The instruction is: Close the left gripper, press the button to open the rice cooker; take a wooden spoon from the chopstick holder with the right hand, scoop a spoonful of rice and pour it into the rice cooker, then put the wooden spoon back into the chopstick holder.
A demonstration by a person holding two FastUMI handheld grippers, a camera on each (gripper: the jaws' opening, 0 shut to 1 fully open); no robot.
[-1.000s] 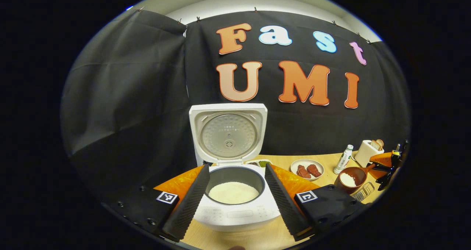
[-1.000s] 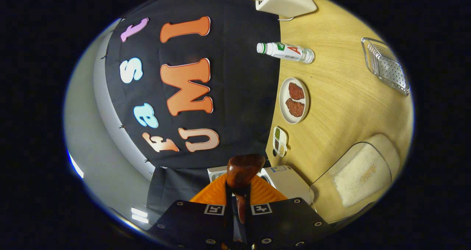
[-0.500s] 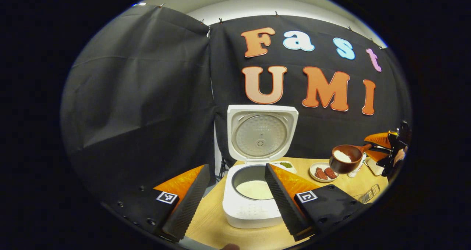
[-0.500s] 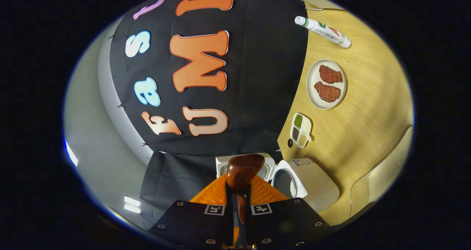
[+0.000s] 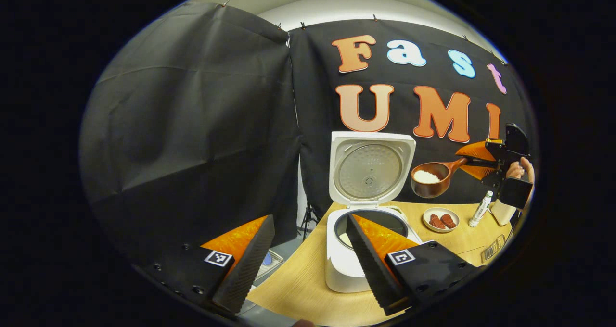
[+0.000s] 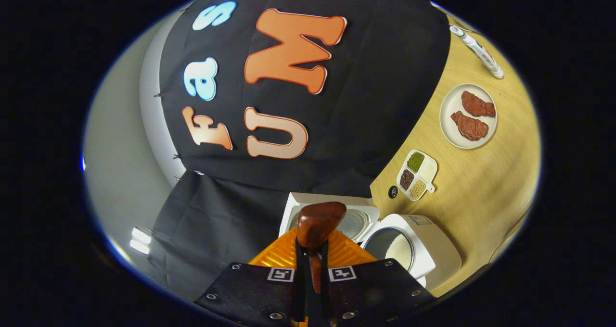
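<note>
While your left gripper [image 5: 308,255] stands wide and empty, the rice cooker [image 5: 358,250] sits lid-up at the tabletop's [image 5: 298,288] left edge; your right gripper [image 5: 469,162] clamps the wooden spoon [image 5: 430,178], loaded with rice [image 5: 426,176], raised right of the lid.

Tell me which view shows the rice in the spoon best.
The left gripper view: the wooden spoon sits side-on with rice heaped in its bowl. The right gripper view shows just the spoon's back and handle, clamped in the right gripper.
</note>
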